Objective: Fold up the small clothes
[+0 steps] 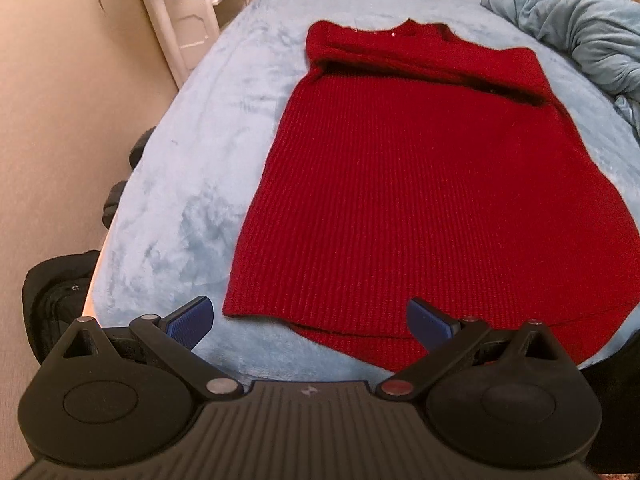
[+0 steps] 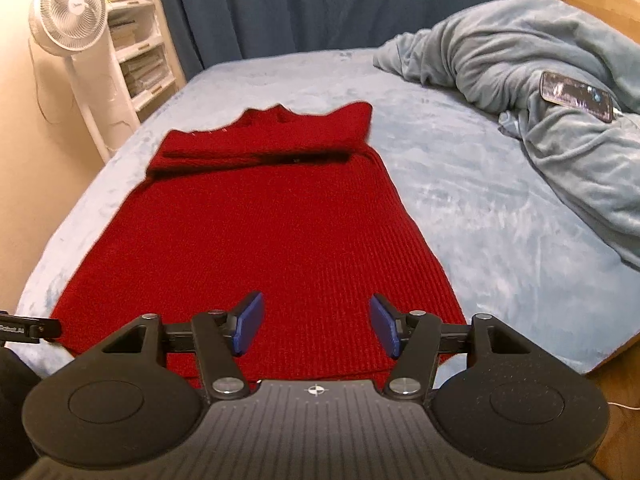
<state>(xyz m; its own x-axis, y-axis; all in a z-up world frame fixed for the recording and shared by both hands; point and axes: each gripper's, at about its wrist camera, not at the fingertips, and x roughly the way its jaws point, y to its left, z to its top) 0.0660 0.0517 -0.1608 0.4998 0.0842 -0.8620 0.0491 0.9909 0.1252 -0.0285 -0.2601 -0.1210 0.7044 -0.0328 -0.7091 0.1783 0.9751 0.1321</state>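
Note:
A red knitted sweater lies flat on the light blue bed, its sleeves folded across the chest at the far end. It also shows in the right wrist view. My left gripper is open and empty, hovering over the sweater's near left hem corner. My right gripper is open and empty, hovering over the near hem toward the sweater's right side. Part of the left gripper shows at the left edge of the right wrist view.
A crumpled grey-blue blanket lies on the bed's right with a phone on it. A white fan and shelves stand at the far left. A dark curtain hangs behind. A black bag sits beside the bed.

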